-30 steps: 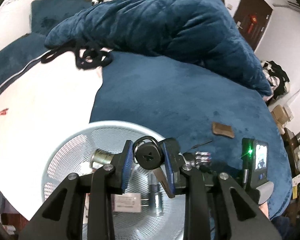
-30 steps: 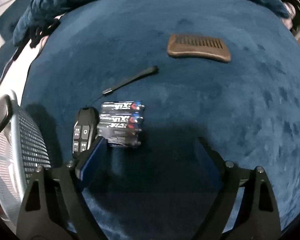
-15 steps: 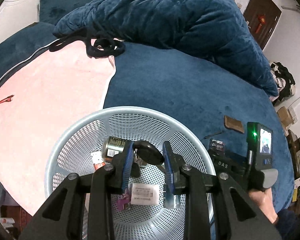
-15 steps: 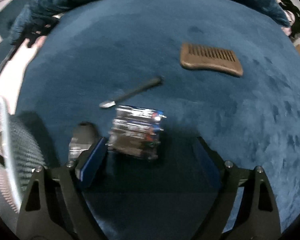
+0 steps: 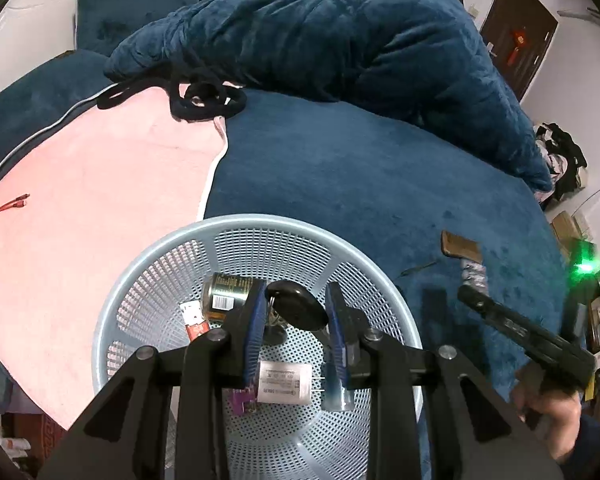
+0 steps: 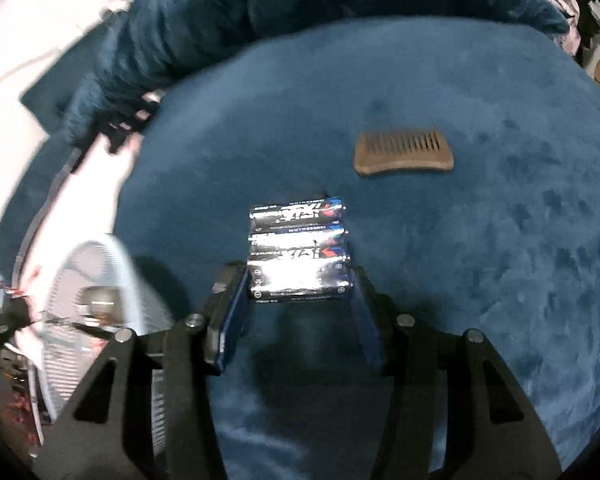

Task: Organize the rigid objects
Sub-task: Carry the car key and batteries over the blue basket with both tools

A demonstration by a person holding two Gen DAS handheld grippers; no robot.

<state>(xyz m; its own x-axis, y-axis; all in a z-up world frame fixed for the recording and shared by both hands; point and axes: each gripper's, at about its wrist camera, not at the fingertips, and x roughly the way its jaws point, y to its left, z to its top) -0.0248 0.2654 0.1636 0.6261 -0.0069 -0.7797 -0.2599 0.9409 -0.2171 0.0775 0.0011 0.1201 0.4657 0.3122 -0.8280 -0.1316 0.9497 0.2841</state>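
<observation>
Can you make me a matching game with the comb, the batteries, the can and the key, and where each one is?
Things:
1. wooden comb
2. pack of batteries
3. can
4. black key

Places:
A. lying on its side inside the basket
B. between the fingers of the right gripper
C. alone on the blue blanket, beyond the batteries
D. between the fingers of the left gripper, above the basket

Pairs: 1-C, 2-B, 3-A, 4-D
</observation>
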